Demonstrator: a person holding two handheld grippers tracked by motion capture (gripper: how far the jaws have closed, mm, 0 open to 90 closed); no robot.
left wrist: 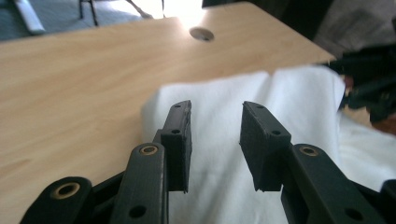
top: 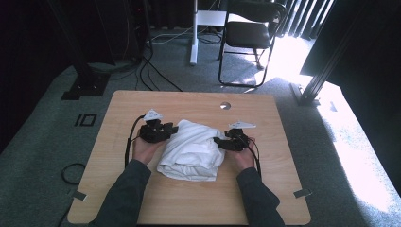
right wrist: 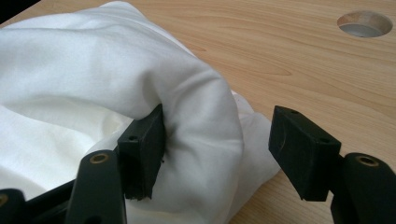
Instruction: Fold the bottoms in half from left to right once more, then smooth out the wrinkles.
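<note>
White cloth (top: 193, 150) lay bunched mid-bench (top: 142, 198). Left claw (left wrist: 215, 140) hovered open above its left edge; right claw (right wrist: 219, 154) gaped around a fold at the right, seemingly not pinching.

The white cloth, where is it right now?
In the high view the white cloth lies bunched at the table's middle, between the left gripper and right gripper.

No text, label, brand, number or sign can be read anywhere in these pictures.
</note>
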